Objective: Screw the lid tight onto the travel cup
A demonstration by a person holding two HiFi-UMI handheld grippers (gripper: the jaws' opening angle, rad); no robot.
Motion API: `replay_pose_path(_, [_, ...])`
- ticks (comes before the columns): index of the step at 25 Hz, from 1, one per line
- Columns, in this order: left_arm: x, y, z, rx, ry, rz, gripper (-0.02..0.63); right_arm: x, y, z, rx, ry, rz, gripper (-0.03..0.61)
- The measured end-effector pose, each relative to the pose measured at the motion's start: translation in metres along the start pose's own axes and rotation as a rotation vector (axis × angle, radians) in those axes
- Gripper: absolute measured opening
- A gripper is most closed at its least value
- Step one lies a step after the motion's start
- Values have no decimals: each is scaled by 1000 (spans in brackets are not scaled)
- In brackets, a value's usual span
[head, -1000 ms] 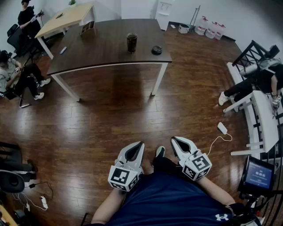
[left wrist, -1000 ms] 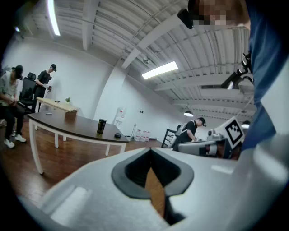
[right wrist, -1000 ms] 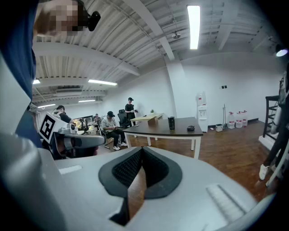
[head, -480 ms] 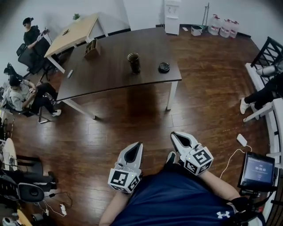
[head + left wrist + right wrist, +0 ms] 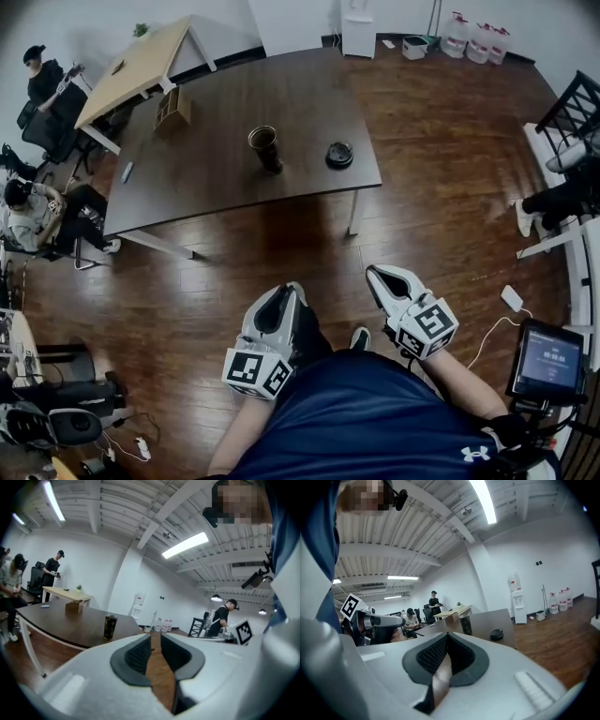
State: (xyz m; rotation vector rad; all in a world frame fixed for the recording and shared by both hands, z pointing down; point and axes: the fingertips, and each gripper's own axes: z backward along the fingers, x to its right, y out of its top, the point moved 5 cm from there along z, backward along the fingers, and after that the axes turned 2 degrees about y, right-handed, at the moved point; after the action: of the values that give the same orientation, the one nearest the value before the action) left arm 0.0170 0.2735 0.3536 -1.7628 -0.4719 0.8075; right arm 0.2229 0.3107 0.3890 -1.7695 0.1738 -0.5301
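While the approach step is in hand, nothing has yet been grasped.

- Travel cup (image 5: 264, 148): stood upright on the dark desk (image 5: 216, 178), at 12 o'clock from the person, well apart from both grippers.
- Lid (image 5: 339, 155): laid on the desk at 3 o'clock of the cup, near it, not touching.
- Left gripper (image 5: 289, 292): fingers being parted, narrow gap, nothing between.
- Right gripper (image 5: 377, 274): fingers clenched, empty.
- Next move, as judged: the desk is to be reached, the lid taken up, the cup steadied.
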Motion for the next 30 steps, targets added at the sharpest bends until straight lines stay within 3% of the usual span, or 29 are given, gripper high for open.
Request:
replay_pose_path(3, [-31, 9, -42, 6, -32, -16, 82, 24, 16, -32, 19, -19, 109, 11])
replay_pose_path(6, [-62, 21, -91, -14, -82, -12, 86, 56, 28, -66, -13, -71, 98, 11])
replay_pose_path(10, [-111, 29, -152, -49, -200, 6, 125, 100, 48, -118, -139, -166, 83, 14])
replay_pose_path(12, [-136, 38, -170, -73, -227, 6, 143, 121, 58, -145, -215, -200, 128, 68])
replay_pose_path(15, [-170, 44, -193, -123, -240, -29, 144, 157, 72, -182, -342, -223, 283, 135])
replay_pose_path(17, [-186, 44, -206, -159, -233, -35, 144, 177, 71, -208, -435, -167, 403, 188])
replay_pose_path(21, [-201, 41, -221, -197, -158, -11, 144, 218, 37, -257, -676, 66, 583, 300])
replay_pose_path(24, [-208, 45, -226, -193, -66, 49, 140, 251, -4, -291, -852, 204, 623, 350])
replay_pose_path(26, [-206, 49, -223, -174, -7, 81, 128, 265, -27, -305, -937, 276, 629, 350])
replay_pose_path(30, [-201, 49, -223, -154, 74, 91, 117, 286, -52, -321, -1018, 358, 664, 350])
